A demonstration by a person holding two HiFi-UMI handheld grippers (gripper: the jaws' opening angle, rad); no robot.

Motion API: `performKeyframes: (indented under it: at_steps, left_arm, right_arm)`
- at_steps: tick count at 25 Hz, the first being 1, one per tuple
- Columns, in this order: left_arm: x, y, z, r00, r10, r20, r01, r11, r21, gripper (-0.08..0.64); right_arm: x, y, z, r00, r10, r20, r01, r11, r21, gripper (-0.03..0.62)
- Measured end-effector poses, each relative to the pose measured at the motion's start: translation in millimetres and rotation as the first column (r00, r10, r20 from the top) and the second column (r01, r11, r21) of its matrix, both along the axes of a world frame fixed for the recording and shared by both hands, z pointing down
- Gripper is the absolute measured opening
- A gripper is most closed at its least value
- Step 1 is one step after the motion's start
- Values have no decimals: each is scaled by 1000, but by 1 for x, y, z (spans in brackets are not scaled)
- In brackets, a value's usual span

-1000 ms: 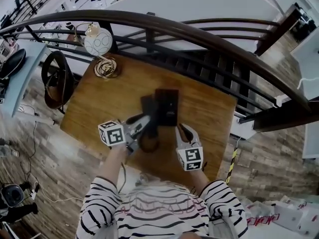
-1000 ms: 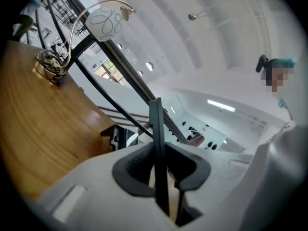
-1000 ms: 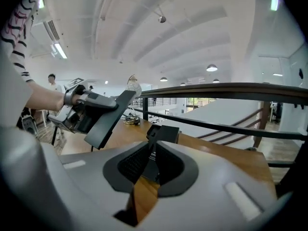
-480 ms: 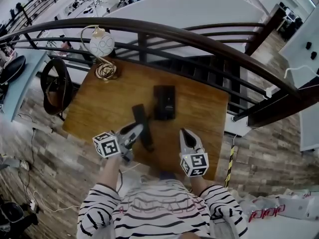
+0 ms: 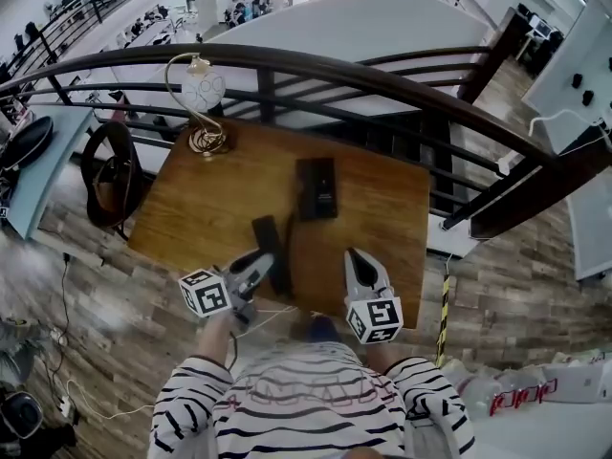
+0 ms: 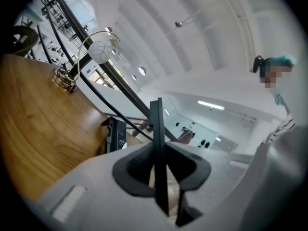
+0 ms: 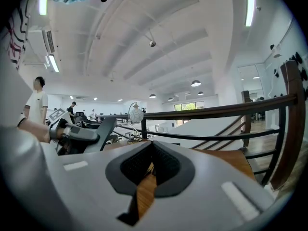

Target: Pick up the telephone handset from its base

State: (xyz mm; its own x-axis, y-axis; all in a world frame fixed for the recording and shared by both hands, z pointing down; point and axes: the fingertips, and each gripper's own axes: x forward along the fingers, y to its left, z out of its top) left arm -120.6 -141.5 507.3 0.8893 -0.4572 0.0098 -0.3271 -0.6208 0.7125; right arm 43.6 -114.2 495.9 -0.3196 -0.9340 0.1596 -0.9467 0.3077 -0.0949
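Item: telephone handset (image 5: 266, 232), black and slim. It was pinched edge-on between the pads of the left gripper (image 5: 263, 259) and was over the table's near edge, apart from its base (image 5: 316, 187).

Base: a black block flat on the wooden table (image 5: 210, 208), about mid-table and nearer the far edge.

Left gripper: jaws partly closed, clamped on the handset's two flat faces.

Right gripper (image 5: 354, 261): jaws pressed together with nothing between them. It was over the near edge toward the near-right corner, beside the handset and not touching it.

Lamp (image 5: 201, 89): a white globe on a curved brass stem, at the far-left corner.

Railing (image 5: 382, 70): dark wood, beyond the far edge.
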Motion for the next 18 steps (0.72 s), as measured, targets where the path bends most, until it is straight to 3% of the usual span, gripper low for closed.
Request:
performKeyframes:
  at_steps: [18]
  left_arm:
    - [-36, 100, -10, 1000, 4, 8, -4, 999, 41, 74]
  right_arm:
    - [-33, 90, -21, 1000, 8, 19, -9, 999, 40, 0]
